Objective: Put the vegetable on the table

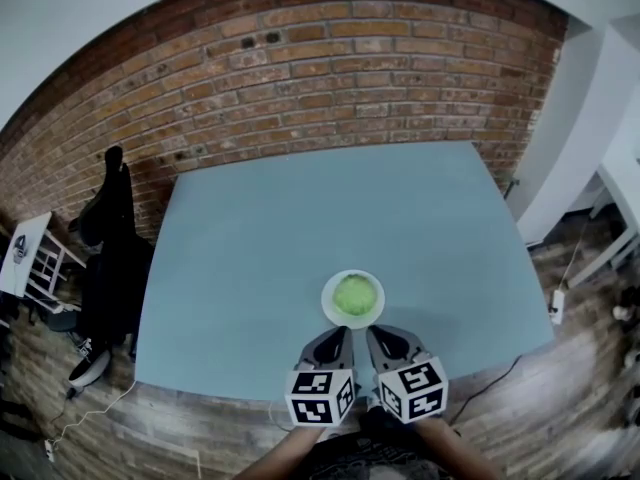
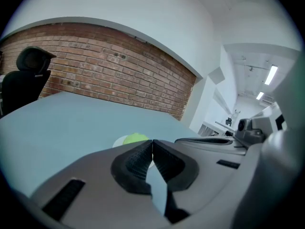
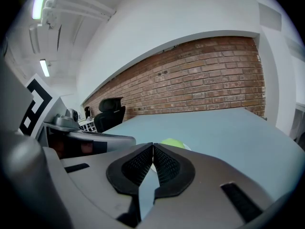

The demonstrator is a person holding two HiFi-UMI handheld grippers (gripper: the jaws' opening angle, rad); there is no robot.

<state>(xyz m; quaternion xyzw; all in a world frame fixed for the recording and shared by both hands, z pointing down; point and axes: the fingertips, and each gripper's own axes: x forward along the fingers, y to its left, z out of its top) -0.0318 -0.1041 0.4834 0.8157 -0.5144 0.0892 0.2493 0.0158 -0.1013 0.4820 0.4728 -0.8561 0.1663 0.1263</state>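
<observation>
A round green vegetable [image 1: 353, 295] lies on a small white plate [image 1: 327, 306] near the front edge of the pale blue table [image 1: 260, 248]. Both grippers hover side by side just short of the plate, over the table's front edge. My left gripper [image 1: 338, 334] is shut with nothing in it, and its own view shows the vegetable [image 2: 137, 137] just beyond the closed pads. My right gripper [image 1: 374, 334] is shut and empty too, with the vegetable [image 3: 172, 142] peeking over its jaws.
A brick wall [image 1: 330, 78] runs behind the table. A black office chair [image 1: 112, 258] stands at the table's left side, with a white shelf unit [image 1: 30, 258] beyond it. White furniture [image 1: 610, 218] and a cable on the floor [image 1: 556, 303] lie to the right.
</observation>
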